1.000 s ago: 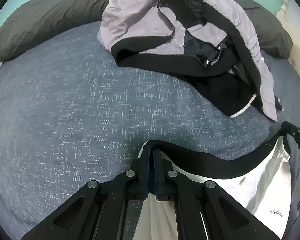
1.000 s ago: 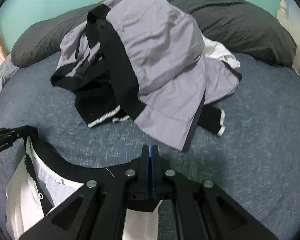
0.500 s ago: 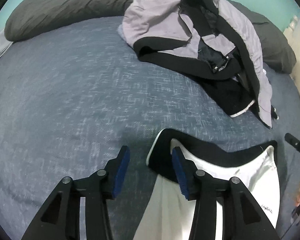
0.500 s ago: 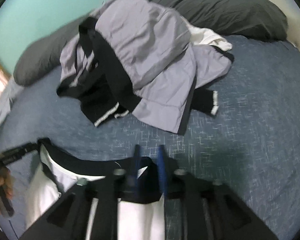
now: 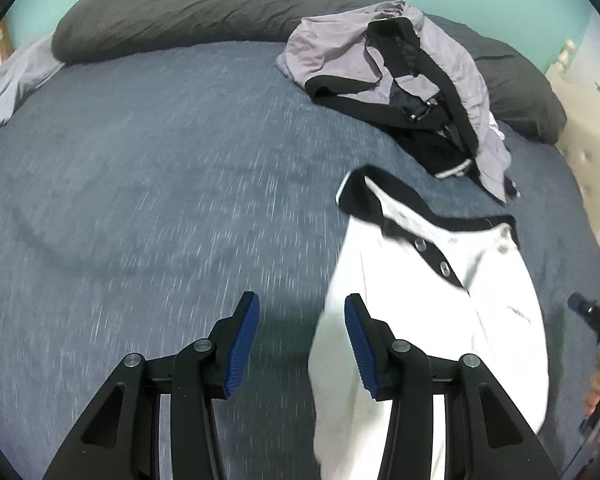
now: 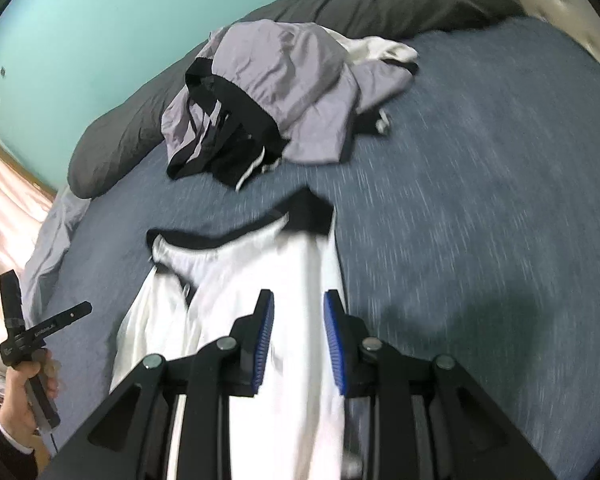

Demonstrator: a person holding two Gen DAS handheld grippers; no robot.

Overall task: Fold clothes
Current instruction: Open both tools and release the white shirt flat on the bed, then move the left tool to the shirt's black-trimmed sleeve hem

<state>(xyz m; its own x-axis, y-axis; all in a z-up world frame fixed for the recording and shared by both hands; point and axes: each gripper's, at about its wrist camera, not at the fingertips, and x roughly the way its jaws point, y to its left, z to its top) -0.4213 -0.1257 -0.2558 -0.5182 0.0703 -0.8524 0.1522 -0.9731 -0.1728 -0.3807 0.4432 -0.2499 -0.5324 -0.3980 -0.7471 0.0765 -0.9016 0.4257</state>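
Observation:
A white shirt with a black collar (image 5: 432, 300) lies flat on the blue bedspread (image 5: 140, 200), collar toward the far side. It also shows in the right wrist view (image 6: 292, 280). My left gripper (image 5: 302, 340) is open and empty, hovering over the shirt's left edge. My right gripper (image 6: 298, 340) is open and empty above the shirt's right side. The left gripper also shows at the left edge of the right wrist view (image 6: 40, 332), and the right gripper at the right edge of the left wrist view (image 5: 592, 316).
A heap of grey and black clothes (image 5: 400, 76) lies beyond the shirt, also in the right wrist view (image 6: 268, 92). Dark grey pillows (image 5: 188, 8) line the head of the bed by a teal wall. A pale tufted surface (image 5: 592, 152) lies at the right.
Both grippers opened and let go of the shirt's collar, then drew back toward me. The shirt now lies spread on the bed.

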